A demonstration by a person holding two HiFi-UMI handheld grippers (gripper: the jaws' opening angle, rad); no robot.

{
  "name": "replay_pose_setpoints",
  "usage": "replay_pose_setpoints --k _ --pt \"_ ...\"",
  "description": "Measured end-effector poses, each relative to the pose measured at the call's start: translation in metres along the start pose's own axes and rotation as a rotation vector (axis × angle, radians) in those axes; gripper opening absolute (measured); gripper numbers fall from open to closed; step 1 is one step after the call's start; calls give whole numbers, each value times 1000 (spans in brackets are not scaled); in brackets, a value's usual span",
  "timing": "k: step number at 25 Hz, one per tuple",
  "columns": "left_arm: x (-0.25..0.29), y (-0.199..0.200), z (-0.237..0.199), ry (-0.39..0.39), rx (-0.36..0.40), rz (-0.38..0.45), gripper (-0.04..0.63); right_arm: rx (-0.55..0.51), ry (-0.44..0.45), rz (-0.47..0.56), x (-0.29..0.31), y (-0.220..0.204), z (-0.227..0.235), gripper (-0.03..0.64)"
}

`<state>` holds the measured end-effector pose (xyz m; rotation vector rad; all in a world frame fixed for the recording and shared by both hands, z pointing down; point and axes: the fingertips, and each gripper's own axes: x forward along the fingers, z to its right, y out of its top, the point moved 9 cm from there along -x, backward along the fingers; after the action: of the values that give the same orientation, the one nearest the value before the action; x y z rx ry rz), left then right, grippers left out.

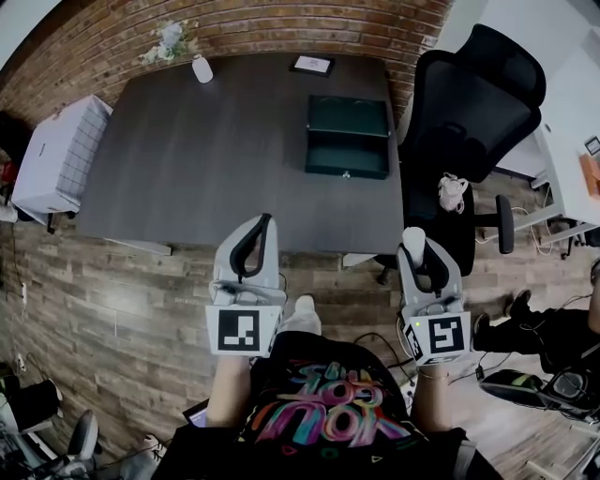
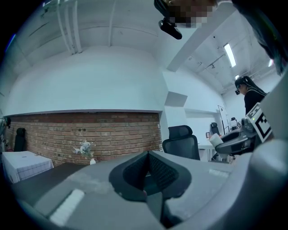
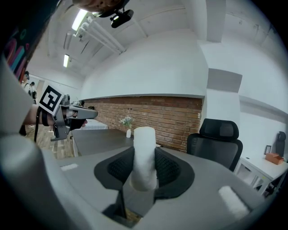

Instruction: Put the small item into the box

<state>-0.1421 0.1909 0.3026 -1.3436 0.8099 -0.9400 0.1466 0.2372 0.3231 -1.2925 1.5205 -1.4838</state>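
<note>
Person at the near edge of the worktop [image 1: 216, 159], one claw in each hand, both raised over the floor [image 1: 122, 309] and well short of the box [image 1: 347, 137].

Hidden or unclear: the lower end of the small white item [image 3: 144, 134] is sunk between the pads, so only its upper, roll-shaped part shows. The dark green box has two stepped parts, and the head view does not show whether anything lies in it. A pale bundle [image 1: 453, 192] on the black office chair [image 1: 473, 94] is too small to name. The person's dark printed shirt [image 1: 323, 412] covers the nearest floor.

Claws: the right claw [image 3: 144, 155] is clenched on the small white item, which stands upright in it. The left claw [image 2: 147, 157] is clenched with its pads meeting and nothing between them.

Surface and room: the dark worktop carries the box at its far right, a framed picture [image 1: 312, 65] behind the box, and a white vase [image 1: 202, 68] at the far edge by the brick wall [image 1: 281, 28]. A white, grid-patterned unit [image 1: 56, 155] stands to the left, and the chair to the right. The floor is wood plank.
</note>
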Motion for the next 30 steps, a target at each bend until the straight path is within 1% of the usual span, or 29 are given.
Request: replay_pose_setpoints --k 4,6,9,14,17,22,28,30 --pt "21 -5 -17 -23 -25 -8 2 0 -9 -25 27 0 0 137" --pt "29 -8 -22 -41 -18 -17 2 -2 -12 -39 36 -2 -2 137" --pt "40 -13 -25 -63 -12 -33 2 7 -20 -57 44 -4 0 137" --pt "58 -21 -28 -75 -31 -62 2 31 -26 -78 57 -9 9 137" --pt "73 -24 -27 -83 -29 -75 2 37 -20 -95 70 -12 19 137" --pt "109 -27 -30 -69 -43 -92 2 40 -4 -103 102 -14 40 137" --pt "166 -16 -28 -50 -30 -59 2 27 41 -94 149 -12 75 138" --pt "183 -12 -28 -43 -11 -55 2 22 59 -90 165 -10 87 138"
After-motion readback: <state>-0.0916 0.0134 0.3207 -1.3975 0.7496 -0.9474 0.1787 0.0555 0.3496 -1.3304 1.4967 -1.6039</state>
